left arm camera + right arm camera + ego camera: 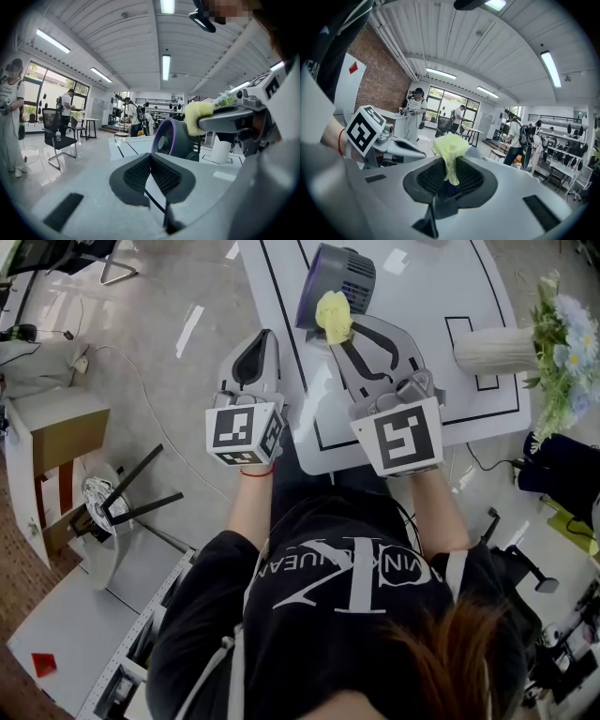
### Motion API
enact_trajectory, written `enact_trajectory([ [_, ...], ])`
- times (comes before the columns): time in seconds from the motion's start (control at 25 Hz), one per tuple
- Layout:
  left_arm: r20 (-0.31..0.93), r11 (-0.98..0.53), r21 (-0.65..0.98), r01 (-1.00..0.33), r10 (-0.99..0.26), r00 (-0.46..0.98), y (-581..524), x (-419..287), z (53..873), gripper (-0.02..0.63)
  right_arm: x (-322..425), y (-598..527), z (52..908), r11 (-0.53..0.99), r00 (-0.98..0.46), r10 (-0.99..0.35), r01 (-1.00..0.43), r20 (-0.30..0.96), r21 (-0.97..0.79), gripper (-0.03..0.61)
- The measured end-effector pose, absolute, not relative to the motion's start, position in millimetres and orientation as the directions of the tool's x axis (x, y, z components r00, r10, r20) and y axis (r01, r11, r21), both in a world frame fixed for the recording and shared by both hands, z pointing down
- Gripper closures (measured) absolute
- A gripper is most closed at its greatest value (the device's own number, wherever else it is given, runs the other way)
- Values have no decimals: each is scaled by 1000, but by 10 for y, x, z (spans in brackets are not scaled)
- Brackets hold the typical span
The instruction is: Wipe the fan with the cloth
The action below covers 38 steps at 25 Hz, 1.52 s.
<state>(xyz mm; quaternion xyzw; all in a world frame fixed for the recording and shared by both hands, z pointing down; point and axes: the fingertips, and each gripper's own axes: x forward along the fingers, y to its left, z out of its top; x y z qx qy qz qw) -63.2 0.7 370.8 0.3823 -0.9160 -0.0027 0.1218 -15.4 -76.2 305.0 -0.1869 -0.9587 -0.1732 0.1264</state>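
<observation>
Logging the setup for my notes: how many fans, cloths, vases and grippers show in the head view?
fan: 1
cloth: 1
vase: 1
grippers: 2, the left gripper and the right gripper
Total: 5

Head view: above the person, facing steeply down; table point(422, 306) and fan point(342, 277) at 12 o'clock. Each gripper view: close behind its own jaws, near level. Left gripper view shares the fan, at 1 o'clock.
</observation>
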Motion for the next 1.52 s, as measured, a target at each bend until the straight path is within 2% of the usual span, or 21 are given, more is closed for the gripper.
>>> enact_trajectory([
  [0.44, 218, 655, 103, -749, -749, -625, -194, -1135, 3617, 604, -703, -994, 2689, 907, -935, 250, 317, 251, 277, 512],
  [0.92, 228, 527, 140, -838, -841, -491, -576, -1860, 3676, 604, -1416, -1202, 2746, 938, -919, 145, 246, 367, 245, 512],
  [1.28, 232, 428, 175, -887, -893, -385, -846, -2009, 3743, 604, -1595, -1242, 2859, 963, -883, 92, 197, 459, 186, 512],
  [1.52, 229, 387, 191, -902, -911, -343, -917, -1971, 3775, 603, -1504, -1301, 2860, 982, -888, 65, 138, 456, 129, 514],
])
